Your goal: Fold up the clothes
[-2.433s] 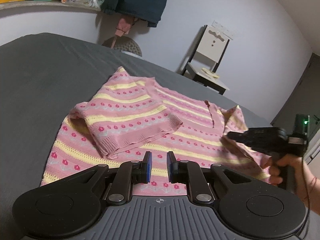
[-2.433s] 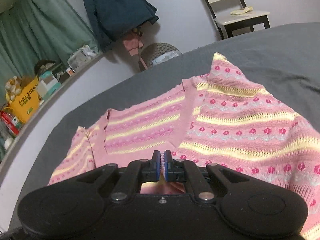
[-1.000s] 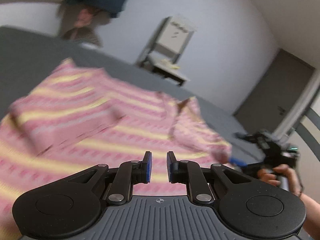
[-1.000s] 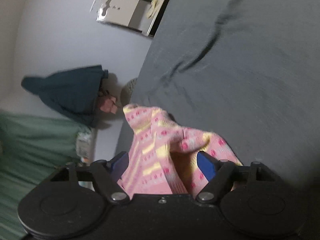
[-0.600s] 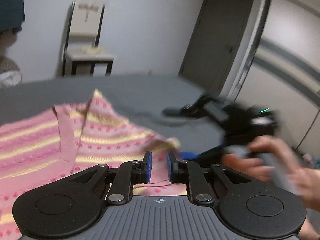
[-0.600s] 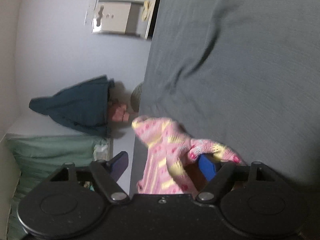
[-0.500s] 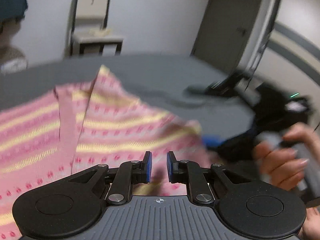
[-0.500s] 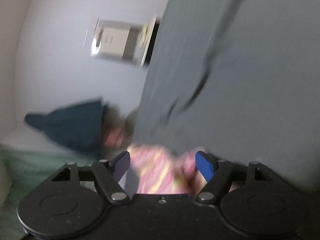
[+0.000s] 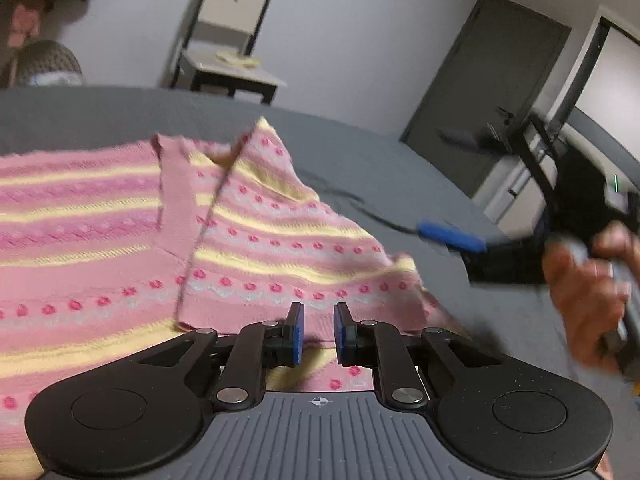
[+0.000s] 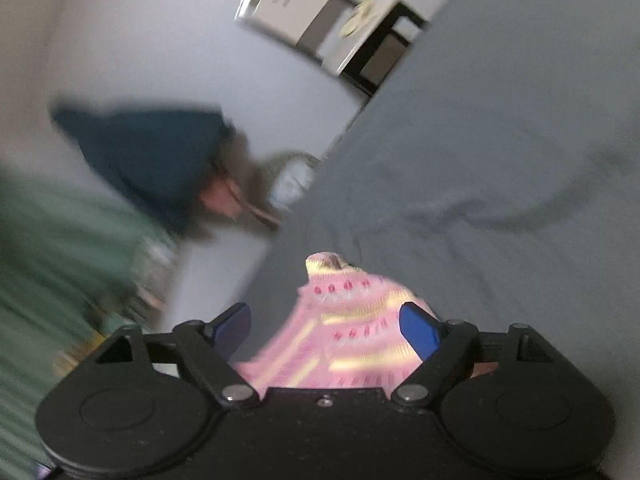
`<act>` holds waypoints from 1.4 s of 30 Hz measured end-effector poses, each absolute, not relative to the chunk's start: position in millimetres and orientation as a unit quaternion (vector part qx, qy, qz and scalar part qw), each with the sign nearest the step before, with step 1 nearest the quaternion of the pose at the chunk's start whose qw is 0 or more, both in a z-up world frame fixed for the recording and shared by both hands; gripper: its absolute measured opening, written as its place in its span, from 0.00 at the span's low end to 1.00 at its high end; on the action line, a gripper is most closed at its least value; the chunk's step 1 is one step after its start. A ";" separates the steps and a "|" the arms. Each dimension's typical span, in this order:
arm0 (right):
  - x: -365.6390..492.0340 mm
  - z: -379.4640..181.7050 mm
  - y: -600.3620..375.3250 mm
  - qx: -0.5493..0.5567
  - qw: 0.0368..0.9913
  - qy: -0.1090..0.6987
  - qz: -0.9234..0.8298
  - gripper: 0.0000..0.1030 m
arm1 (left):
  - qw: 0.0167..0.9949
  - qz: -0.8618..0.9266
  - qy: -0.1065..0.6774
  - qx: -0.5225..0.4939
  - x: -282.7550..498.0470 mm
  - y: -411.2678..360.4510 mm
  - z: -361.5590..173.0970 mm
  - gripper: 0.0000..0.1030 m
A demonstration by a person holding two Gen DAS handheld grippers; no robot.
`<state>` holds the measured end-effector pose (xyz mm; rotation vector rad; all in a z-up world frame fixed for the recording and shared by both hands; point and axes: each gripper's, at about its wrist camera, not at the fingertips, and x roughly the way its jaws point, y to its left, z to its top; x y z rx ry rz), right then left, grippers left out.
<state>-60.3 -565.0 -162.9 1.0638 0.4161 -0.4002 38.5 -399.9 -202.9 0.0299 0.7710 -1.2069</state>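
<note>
Pink striped sweater (image 9: 248, 240) lies on the grey bed (image 9: 380, 168), partly folded: right side flap turned in over the body, lower edge loose and rumpled. Judging by that, side folds are roughly in, final fold-over and tidy-up remain. Left tongs (image 9: 317, 334) slightly parted over the hem, gripping nothing. Right tongs (image 10: 326, 326) spread wide, sweater edge between them, ungripped.

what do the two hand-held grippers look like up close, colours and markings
The left hand-held gripper has black linkage arms with silver pivot screws, blue pads on its fingers, two round black housings and a ribbed grey base with a small crosshair mark. The right hand-held gripper is all black with blue pads.
</note>
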 end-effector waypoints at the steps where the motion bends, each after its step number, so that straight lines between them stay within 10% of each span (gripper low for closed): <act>1: -37.6 -154.6 -566.4 0.469 0.833 0.219 -0.195 0.69 | 0.757 -0.549 0.352 0.018 38.7 -399.5 -202.2 0.14; 11: 154.7 -137.8 -538.7 0.094 0.782 0.572 -0.230 0.58 | 0.765 -0.523 0.376 0.016 54.7 -405.8 -201.8 0.14; 17: 196.3 -166.3 -532.5 -0.037 0.716 0.635 -0.287 0.57 | 0.758 -0.521 0.392 0.005 58.1 -404.6 -206.6 0.14; 42: 26.8 -143.7 -616.2 0.227 0.881 0.389 -0.147 0.57 | 0.834 -0.418 0.359 -0.041 128.7 -288.9 -156.1 0.14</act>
